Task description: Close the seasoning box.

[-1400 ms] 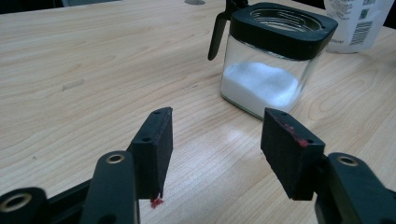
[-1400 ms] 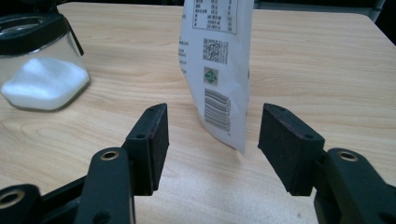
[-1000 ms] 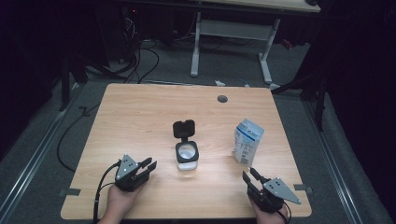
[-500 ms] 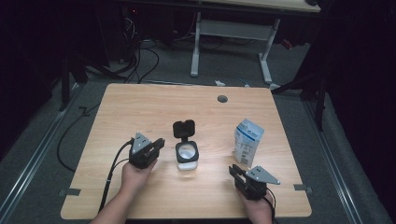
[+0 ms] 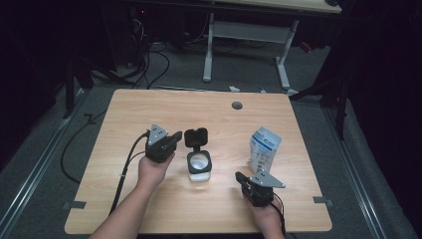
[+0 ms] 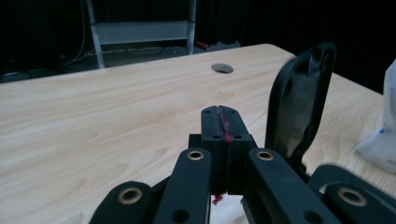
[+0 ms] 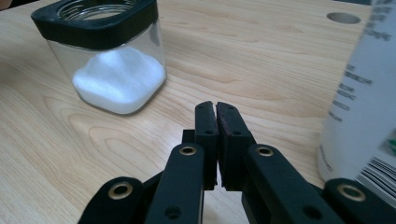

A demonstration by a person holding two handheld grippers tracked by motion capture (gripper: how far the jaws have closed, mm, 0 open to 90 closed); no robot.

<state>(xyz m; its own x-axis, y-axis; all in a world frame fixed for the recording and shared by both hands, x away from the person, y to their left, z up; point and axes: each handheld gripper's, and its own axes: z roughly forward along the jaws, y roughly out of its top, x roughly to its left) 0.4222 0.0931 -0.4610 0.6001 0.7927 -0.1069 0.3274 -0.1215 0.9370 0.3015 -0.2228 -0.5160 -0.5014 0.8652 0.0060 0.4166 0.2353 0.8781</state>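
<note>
A small glass jar (image 5: 199, 164) with a black square rim and white powder inside stands mid-table, and its hinged black lid (image 5: 195, 137) is tipped up and open behind it. My left gripper (image 5: 175, 136) hovers just left of the lid (image 6: 301, 102). Its jaws have just been closing and are now shut with nothing between them (image 6: 219, 112). My right gripper (image 5: 240, 176) sits low near the front edge, between the jar (image 7: 105, 56) and a white and blue bag (image 5: 263, 149). Its jaws have also just closed, empty (image 7: 215, 106).
The bag (image 7: 364, 116) stands upright close to the right gripper's right side. A round cable hole (image 5: 237, 105) lies near the wooden table's (image 5: 124, 124) far edge. Cables trail off the left side, and a desk frame stands on the floor behind.
The left hand rose and moved forward to the jar's lid. The right hand slid left toward the jar. Both pairs of jaws went from open to shut.
</note>
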